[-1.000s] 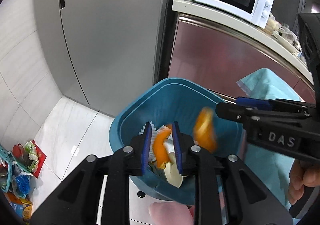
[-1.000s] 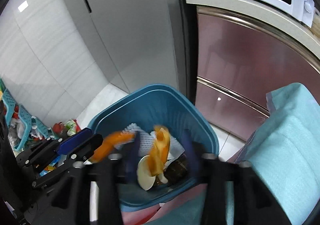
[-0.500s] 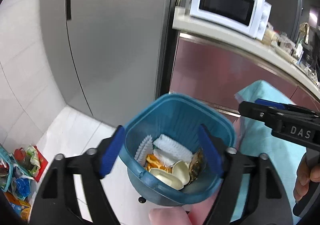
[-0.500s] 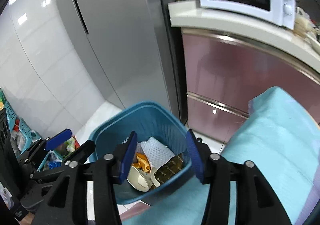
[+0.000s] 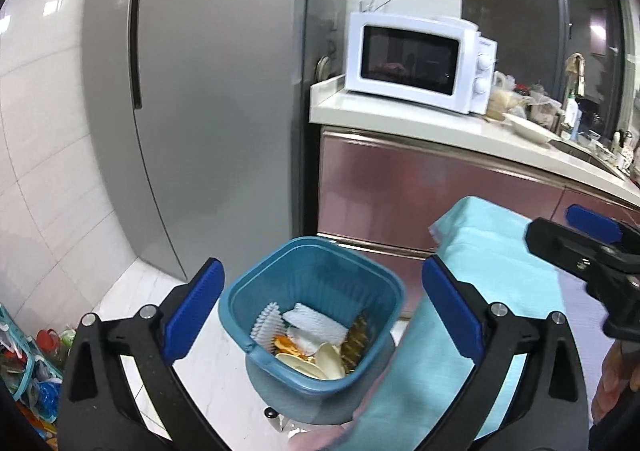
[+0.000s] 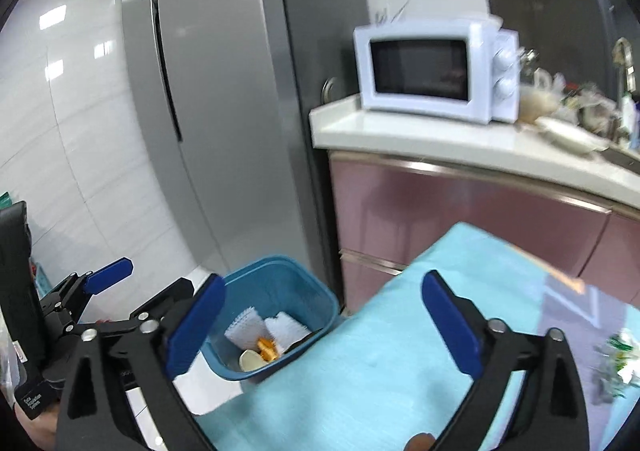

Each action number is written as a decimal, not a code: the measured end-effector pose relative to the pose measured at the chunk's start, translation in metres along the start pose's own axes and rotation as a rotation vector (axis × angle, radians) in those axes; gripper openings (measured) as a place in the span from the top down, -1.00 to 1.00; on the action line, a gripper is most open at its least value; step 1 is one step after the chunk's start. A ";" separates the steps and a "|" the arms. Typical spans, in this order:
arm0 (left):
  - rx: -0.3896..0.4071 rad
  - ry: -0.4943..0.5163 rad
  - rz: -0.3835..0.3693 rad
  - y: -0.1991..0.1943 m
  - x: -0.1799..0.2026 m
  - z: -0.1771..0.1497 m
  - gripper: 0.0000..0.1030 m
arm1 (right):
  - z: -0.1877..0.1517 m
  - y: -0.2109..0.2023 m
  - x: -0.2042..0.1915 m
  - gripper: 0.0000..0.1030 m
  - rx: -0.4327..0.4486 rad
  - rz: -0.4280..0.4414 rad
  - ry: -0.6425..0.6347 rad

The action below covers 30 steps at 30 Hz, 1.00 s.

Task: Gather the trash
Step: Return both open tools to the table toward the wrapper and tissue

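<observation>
A blue trash bin (image 5: 256, 347) stands on the floor by the table's corner, also in the right wrist view (image 6: 280, 283). Inside lie orange peel (image 5: 286, 343), white foam netting (image 5: 316, 325), cream shells (image 5: 328, 361) and a brown wrapper (image 5: 354, 339). My left gripper (image 5: 320, 279) hovers above and back from the bin, its jaws opening wide with nothing between them. My right gripper (image 6: 323, 283) hangs over the teal cloth (image 6: 400, 331), jaws likewise opening and empty. A crumpled green-and-white wrapper (image 6: 616, 355) lies on the cloth at the right.
A grey fridge (image 5: 208, 111) stands behind the bin. A white microwave (image 5: 416, 63) sits on a counter over pink cabinets (image 5: 420, 191). Colourful packets and a basket (image 5: 28, 363) lie on the floor at the left. A hand (image 5: 616, 375) holds the right gripper.
Both grippers let go of orange peel, which dropped into the bin. Both jaws spread wide. Both grippers rose and drew back from the bin, the right one over the cloth.
</observation>
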<state>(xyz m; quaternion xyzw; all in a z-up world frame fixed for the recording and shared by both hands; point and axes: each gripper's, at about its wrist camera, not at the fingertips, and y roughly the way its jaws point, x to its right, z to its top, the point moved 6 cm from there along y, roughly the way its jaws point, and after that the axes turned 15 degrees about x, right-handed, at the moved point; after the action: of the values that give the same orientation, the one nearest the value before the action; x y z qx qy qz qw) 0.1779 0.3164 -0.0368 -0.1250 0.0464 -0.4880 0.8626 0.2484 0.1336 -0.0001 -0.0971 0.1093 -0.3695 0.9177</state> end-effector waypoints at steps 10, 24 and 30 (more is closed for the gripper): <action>0.049 0.039 -0.148 -0.044 0.083 0.011 -0.89 | 0.003 -0.103 0.055 -0.87 0.132 -0.182 -0.029; 0.083 0.135 -0.411 -0.100 0.244 -0.011 -0.89 | -0.023 -0.251 0.187 -0.87 0.203 -0.535 -0.019; 0.057 0.183 -0.500 -0.103 0.303 -0.027 -0.89 | -0.040 -0.288 0.234 -0.87 0.188 -0.646 0.015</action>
<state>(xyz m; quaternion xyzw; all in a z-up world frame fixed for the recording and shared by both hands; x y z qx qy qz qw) 0.2443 0.0024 -0.0229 -0.0636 0.0783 -0.6964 0.7105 0.2129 -0.2379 0.0062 -0.0388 0.0452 -0.6503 0.7574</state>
